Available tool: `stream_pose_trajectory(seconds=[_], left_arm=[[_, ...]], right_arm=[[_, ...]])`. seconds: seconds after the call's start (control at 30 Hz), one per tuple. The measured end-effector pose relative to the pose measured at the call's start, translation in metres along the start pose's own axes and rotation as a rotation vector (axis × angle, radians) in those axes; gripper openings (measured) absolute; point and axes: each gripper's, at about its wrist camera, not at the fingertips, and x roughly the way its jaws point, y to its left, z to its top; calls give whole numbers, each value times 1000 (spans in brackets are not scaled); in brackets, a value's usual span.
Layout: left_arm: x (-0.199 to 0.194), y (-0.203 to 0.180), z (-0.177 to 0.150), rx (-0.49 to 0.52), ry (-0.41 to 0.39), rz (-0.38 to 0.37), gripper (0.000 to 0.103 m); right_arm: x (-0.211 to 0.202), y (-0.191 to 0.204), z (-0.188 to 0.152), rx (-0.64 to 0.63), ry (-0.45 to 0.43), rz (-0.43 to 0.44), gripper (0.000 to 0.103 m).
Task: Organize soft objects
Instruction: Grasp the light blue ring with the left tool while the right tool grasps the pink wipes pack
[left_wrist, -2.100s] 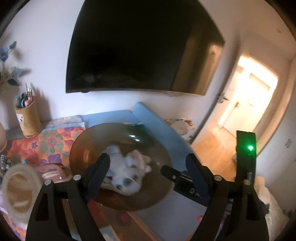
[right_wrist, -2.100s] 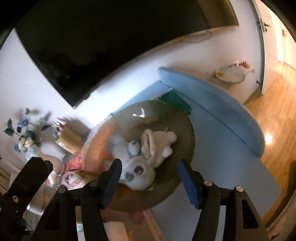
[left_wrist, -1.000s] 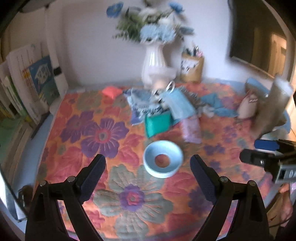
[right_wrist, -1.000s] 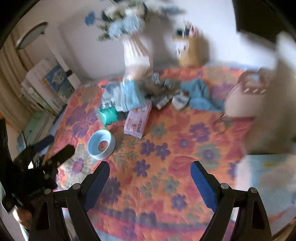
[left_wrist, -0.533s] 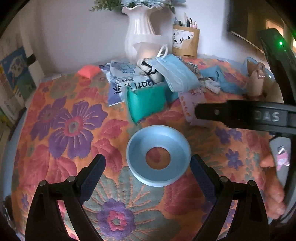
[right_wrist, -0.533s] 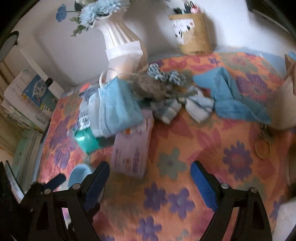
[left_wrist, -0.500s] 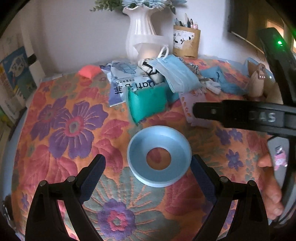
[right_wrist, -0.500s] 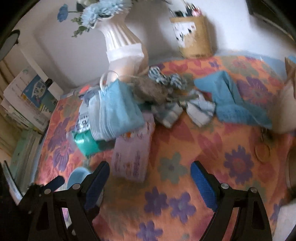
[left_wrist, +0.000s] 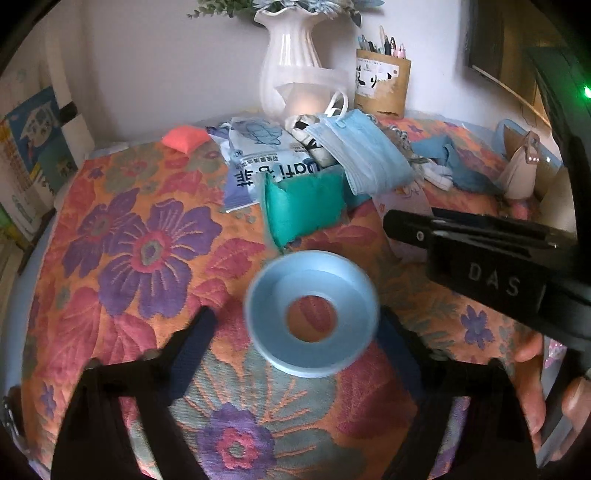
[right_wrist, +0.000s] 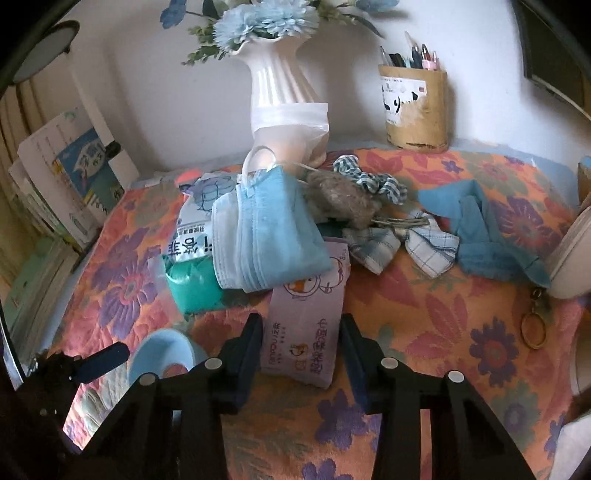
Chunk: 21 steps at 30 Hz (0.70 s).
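Observation:
On the flowered quilt (left_wrist: 122, 240) lies a light blue ring-shaped dish (left_wrist: 280, 343), between the jaws of my left gripper (left_wrist: 297, 321). These jaws are closing; the left pad still stands apart from the dish. In the right wrist view a purple wipes pack (right_wrist: 306, 325) lies flat, and my right gripper (right_wrist: 300, 323) is closing on it with both pads against its long sides. Behind it a pile holds a blue face mask (right_wrist: 266, 240), a green pouch (right_wrist: 192, 284), a white-and-blue pack (left_wrist: 258, 162), checked scrunchies (right_wrist: 369, 181) and a blue cloth (right_wrist: 487, 229).
A white vase (right_wrist: 284, 92) and a cardboard pen holder (right_wrist: 415, 110) stand at the wall. Books (right_wrist: 66, 173) lean at the left edge. A coral pouch (left_wrist: 184, 137) lies far left, a key ring (right_wrist: 533, 332) at the right. The right gripper's black body (left_wrist: 480, 258) and a hand (left_wrist: 535, 369) cross the left view.
Both grippers swung from the plush toy in the brown bowl to the quilt and sank. The left jaws narrowed around the blue dish; the right jaws narrowed onto the purple pack.

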Motion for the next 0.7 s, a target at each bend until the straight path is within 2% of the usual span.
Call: stream_pose_trajectory(seconds=[0.03, 0.2, 0.37, 0.43, 0.47, 0.5, 0.6, 0.7], left_arm=[[-1, 0, 0, 2, -6, -13, 65], [-7, 2, -1, -5, -40, -18, 64], [-9, 4, -1, -4, -63, -49, 64], [-8, 3, -1, 1, -58, -39, 64], [-7, 3, 0, 2, -54, -33, 64], [-6, 3, 0, 3, -49, -27, 64], [-7, 2, 0, 3, -50, -27, 64], [-7, 2, -1, 2, -49, -29, 64]], right_arm=[[-2, -1, -1, 2, 1, 7, 41], [-16, -17, -19, 26, 19, -21, 40], [-45, -30, -50, -25, 25, -54, 40], [-51, -38, -56, -14, 33, -46, 45], [-50, -41, -57, -3, 43, -39, 59], [-49, -44, -57, 12, 50, -20, 65], [-47, -42, -54, 12, 50, -33, 70], [-37, -31, -51, -21, 61, -121, 70]])
